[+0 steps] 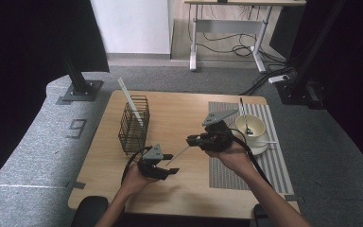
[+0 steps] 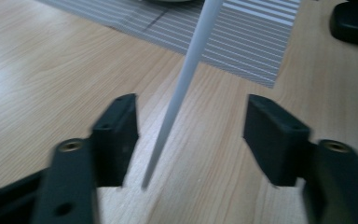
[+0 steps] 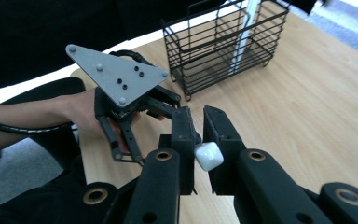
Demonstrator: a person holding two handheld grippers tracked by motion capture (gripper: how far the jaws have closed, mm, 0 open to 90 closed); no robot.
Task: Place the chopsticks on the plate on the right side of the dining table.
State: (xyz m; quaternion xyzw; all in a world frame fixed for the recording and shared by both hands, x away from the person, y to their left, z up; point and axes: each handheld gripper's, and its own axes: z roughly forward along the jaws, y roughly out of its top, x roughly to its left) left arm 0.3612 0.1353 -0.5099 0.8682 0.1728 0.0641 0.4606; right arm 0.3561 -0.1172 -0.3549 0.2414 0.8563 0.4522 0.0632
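Chopstick point(image 1: 179, 154), clamped at its thick end in the right gripper's point(image 3: 200, 135) jaws, slants toward the wire basket point(image 1: 134, 124), its tip between the left gripper's point(image 1: 170, 163) parted jaws, seemingly for a handover.

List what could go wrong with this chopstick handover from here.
1. The right gripper clamps the white chopstick at its very butt end, so the long free length could swing or twist out.
2. The left gripper has open jaws either side of the tip without touching; closing off-centre could knock it aside.
3. The wire basket, which already holds another chopstick, stands close by the left hand and could be bumped.
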